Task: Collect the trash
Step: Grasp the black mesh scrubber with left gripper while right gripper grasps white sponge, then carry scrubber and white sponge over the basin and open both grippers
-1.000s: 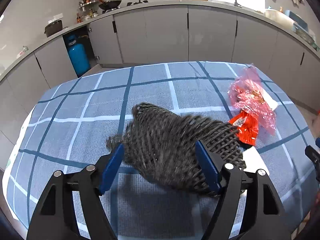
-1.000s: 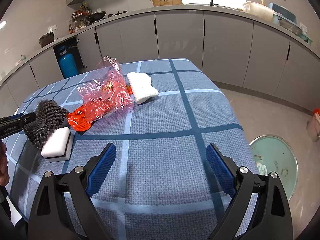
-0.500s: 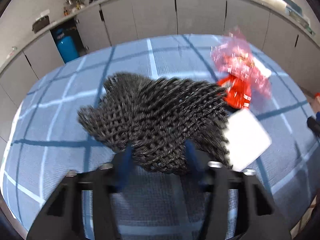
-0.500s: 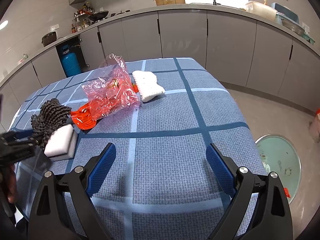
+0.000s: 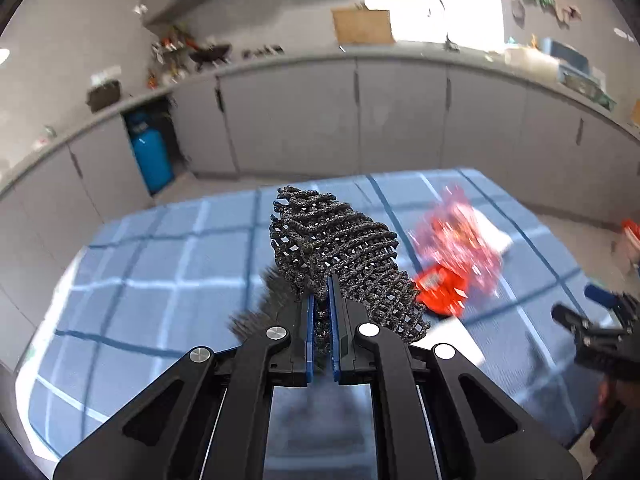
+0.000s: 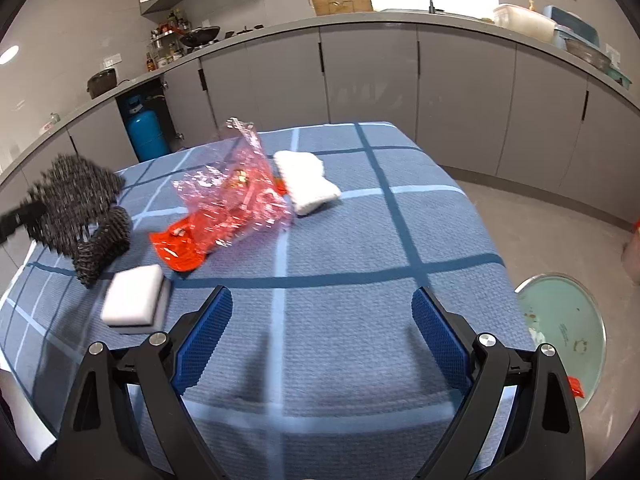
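Note:
My left gripper (image 5: 321, 292) is shut on a black woven mesh (image 5: 336, 248) and holds it lifted off the blue checked tablecloth (image 5: 160, 264); the mesh also shows at the left of the right wrist view (image 6: 80, 208), its lower end near the cloth. A pink crinkled plastic bag (image 6: 232, 192), a red wrapper (image 6: 180, 244), a white sponge (image 6: 134, 304) and a white folded cloth (image 6: 306, 184) lie on the table. My right gripper (image 6: 322, 320) is open and empty above the table's near edge.
A round trash bin (image 6: 560, 332) with a pale green liner stands on the floor right of the table. Grey kitchen cabinets (image 6: 360, 80) curve behind, with a blue gas cylinder (image 6: 146, 134) at the left.
My left gripper closed on the black mesh and lifted it up off the table. The right gripper stayed open and moved slightly.

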A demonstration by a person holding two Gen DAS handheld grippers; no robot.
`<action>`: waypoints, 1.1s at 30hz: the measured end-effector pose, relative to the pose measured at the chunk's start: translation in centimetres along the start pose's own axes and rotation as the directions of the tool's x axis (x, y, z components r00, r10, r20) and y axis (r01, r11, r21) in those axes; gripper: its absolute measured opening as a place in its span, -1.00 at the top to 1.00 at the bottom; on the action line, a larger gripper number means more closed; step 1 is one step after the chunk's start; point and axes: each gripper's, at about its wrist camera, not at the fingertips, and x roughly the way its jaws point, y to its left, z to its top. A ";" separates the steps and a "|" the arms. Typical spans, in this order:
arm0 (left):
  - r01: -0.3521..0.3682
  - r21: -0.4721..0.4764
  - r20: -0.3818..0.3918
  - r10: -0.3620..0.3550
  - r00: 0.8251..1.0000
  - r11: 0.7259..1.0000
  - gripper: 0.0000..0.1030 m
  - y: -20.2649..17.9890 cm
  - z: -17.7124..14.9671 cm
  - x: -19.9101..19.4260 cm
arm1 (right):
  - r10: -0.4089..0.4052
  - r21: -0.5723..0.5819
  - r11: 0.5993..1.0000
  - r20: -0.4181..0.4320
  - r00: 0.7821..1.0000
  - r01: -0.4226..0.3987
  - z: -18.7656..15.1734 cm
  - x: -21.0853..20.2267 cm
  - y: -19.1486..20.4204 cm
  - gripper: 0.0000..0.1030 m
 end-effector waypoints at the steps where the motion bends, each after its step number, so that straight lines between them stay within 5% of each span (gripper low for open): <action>1: -0.037 0.007 0.025 0.036 0.999 0.999 0.85 0.2 0.1 -0.2 | 0.013 0.000 1.000 0.000 1.000 -0.013 0.2 0.0 0.4 -0.75; 4: -0.118 0.011 0.024 0.118 0.993 0.993 0.85 1.0 -0.2 0.6 | 0.067 -0.036 0.997 -0.006 0.998 -0.067 0.7 0.2 3.2 -0.75; 15: -0.186 -0.008 -0.052 0.185 0.981 0.982 0.85 3.8 -2.3 2.3 | 0.153 -0.193 0.966 -0.105 0.983 -0.171 0.1 3.6 12.9 -0.76; 19: -0.190 -0.014 -0.056 0.189 0.980 0.982 0.85 4.4 -2.8 2.2 | 0.144 -0.202 0.964 -0.158 0.977 -0.175 -0.6 5.1 13.8 -0.73; 21: -0.189 -0.019 -0.056 0.188 0.981 0.982 0.85 4.7 -2.8 2.1 | 0.156 -0.205 0.959 -0.196 0.968 -0.196 -1.0 5.7 14.0 -0.09; 26: -0.180 -0.023 -0.046 0.179 0.983 0.983 0.85 4.8 -2.6 1.6 | 0.197 -0.199 0.953 -0.169 0.966 -0.229 -1.1 4.3 13.7 -0.08; 33: -0.112 0.017 0.024 0.112 0.993 0.994 0.85 1.9 -0.8 -0.1 | 0.164 -0.138 0.976 -0.054 0.985 -0.170 0.5 0.6 9.3 -0.08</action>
